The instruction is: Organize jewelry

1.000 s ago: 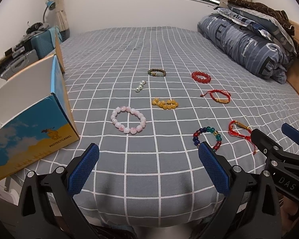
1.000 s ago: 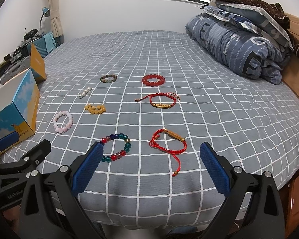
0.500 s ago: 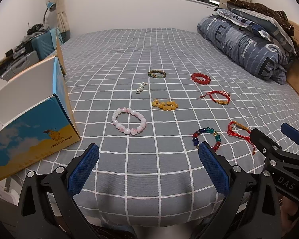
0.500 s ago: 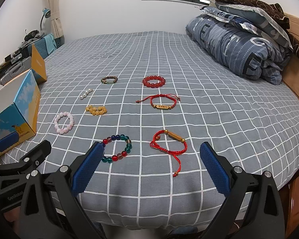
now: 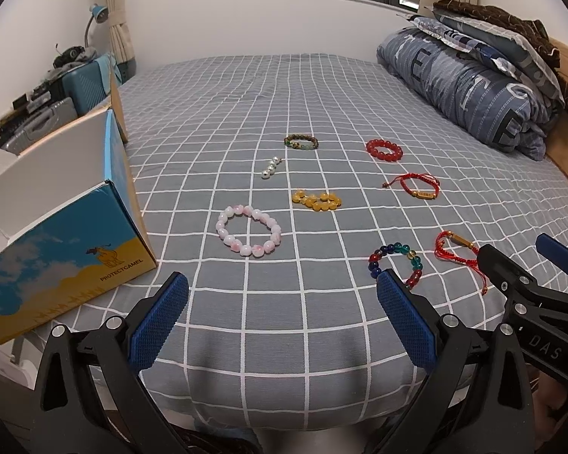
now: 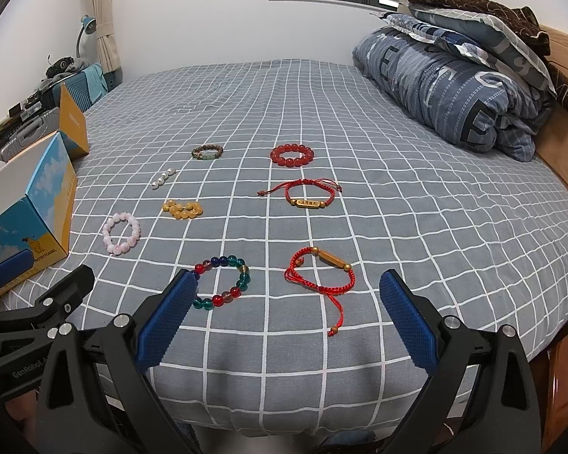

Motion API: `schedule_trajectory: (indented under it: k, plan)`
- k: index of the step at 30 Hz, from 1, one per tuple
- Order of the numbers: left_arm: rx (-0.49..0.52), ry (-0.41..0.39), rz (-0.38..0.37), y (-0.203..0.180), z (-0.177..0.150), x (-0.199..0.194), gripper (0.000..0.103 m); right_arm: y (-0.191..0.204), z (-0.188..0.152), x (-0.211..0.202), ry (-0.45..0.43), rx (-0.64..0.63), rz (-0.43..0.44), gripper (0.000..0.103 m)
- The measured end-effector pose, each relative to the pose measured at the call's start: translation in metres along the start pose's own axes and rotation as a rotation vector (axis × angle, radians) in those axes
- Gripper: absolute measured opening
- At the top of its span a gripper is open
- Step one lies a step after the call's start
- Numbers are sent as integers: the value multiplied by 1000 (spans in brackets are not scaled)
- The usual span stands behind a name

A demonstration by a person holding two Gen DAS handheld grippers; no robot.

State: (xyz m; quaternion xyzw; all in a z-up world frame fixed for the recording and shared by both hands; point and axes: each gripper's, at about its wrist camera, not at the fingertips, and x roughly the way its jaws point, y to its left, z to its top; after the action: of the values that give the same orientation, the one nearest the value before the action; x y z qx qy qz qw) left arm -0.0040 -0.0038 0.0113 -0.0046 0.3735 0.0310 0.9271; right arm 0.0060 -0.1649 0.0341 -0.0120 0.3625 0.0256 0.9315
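Several bracelets lie on the grey checked bedspread (image 5: 284,302). Nearest are a pink bead bracelet (image 5: 248,235), a multicolour bead bracelet (image 6: 223,282) and a red cord bracelet (image 6: 320,276) with a gold tube. Farther off lie yellow beads (image 5: 316,200), white pearls (image 5: 271,167), a brown-green bracelet (image 5: 301,141), a red bead bracelet (image 6: 292,154) and a second red cord bracelet (image 6: 303,193). My left gripper (image 5: 282,321) hangs open over the bed's near edge, short of the pink bracelet. My right gripper (image 6: 284,319) is open too, just before the multicolour and red cord bracelets. Both hold nothing.
An open blue and yellow cardboard box (image 5: 56,234) stands on the bed's left edge. A folded blue duvet and pillows (image 6: 454,87) are piled at the right by the wooden headboard (image 6: 564,121). Suitcases and clutter (image 5: 49,98) sit beyond the left side.
Both views have shifted slightly forward and up; the bracelets sit a little lower in frame. Nothing was picked up and both grippers stay open.
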Motion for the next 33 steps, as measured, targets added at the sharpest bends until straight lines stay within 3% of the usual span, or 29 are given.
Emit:
schedule_trajectory:
  k: [27, 33]
  plan:
    - [-4, 0, 8, 2, 0, -1, 97, 1, 1, -2, -11, -2, -7, 94]
    - [-30, 0, 5, 4, 15, -4, 97, -4, 18, -11, -38, 11, -24, 94]
